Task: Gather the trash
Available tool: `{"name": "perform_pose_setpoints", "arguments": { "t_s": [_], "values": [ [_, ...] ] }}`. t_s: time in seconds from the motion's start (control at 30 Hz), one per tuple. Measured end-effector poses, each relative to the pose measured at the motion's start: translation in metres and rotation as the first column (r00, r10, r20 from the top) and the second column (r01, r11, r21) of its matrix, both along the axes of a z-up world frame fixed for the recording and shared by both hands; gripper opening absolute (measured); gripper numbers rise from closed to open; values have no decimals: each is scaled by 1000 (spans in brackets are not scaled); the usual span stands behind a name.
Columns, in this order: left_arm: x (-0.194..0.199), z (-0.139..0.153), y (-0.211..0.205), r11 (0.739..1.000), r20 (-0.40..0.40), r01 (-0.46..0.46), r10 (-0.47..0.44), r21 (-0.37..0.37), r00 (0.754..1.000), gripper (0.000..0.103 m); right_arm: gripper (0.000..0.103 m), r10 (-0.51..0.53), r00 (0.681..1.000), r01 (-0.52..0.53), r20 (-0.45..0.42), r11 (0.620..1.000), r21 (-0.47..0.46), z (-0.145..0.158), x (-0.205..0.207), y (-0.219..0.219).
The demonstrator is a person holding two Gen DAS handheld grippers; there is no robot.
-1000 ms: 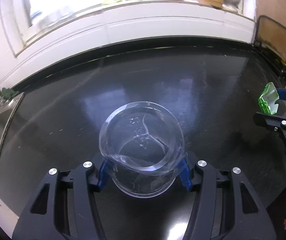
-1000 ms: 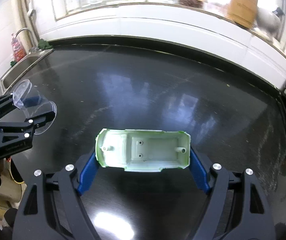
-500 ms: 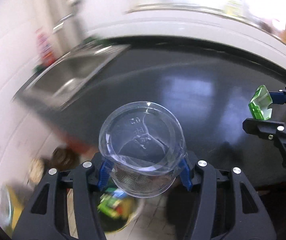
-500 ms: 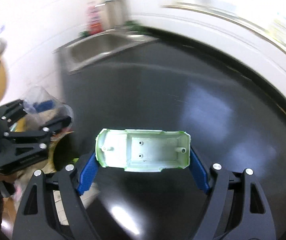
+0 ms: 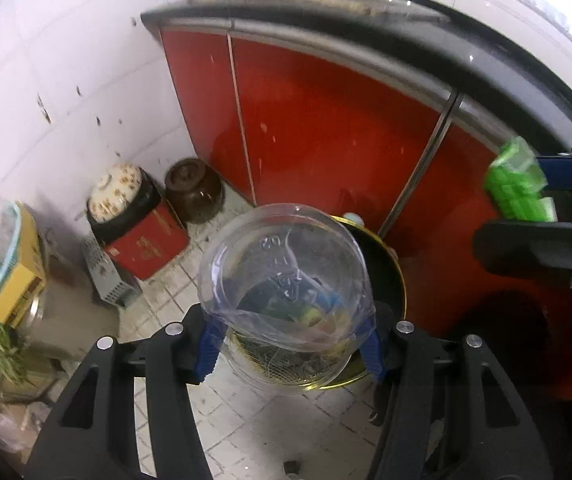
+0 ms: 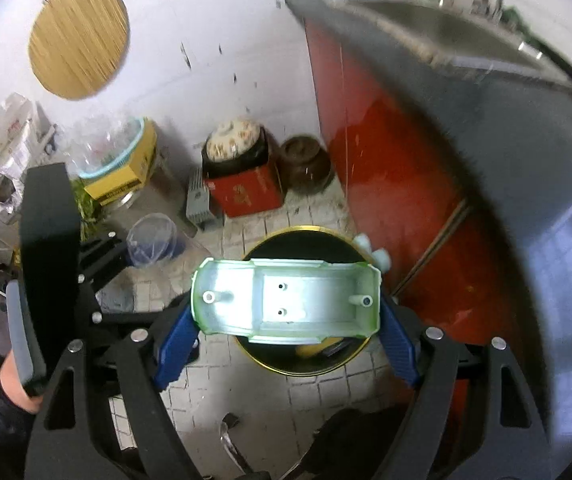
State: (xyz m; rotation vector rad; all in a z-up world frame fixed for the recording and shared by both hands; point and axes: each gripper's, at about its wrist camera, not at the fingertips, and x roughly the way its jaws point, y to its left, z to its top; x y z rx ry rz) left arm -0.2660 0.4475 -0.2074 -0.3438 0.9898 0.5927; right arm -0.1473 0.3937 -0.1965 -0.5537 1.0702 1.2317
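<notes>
Over bin [image 6: 306,240] now, not counter

Shiny plastics, glossy cabinets

Clear thin plastic cup [image 5: 286,276], pale green moulded plastic shell [image 6: 286,300], glossy red cabinet doors [image 5: 326,120], matt floor tiles [image 5: 246,420].

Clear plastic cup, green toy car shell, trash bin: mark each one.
clear plastic cup [image 5: 286,276]: left wrist view, see-through base.
green toy car shell [image 6: 286,300]: right wrist view, hollow underside.
trash bin [image 6: 286,238]: right wrist view, dark inside near the gold far rim.

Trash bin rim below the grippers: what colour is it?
Gold, around a black inside; the trash bin rim shows best in the right wrist view.
</notes>
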Motion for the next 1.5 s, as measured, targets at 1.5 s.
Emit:
{"name": "perform_pose_setpoints", "arguments": {
  "t_s": [1.5],
  "values": [
    [47,89,-49,995,70,93,-96,47,993,96,96,-293,955,287,38,950,123,113,75,-153]
  ]
}}
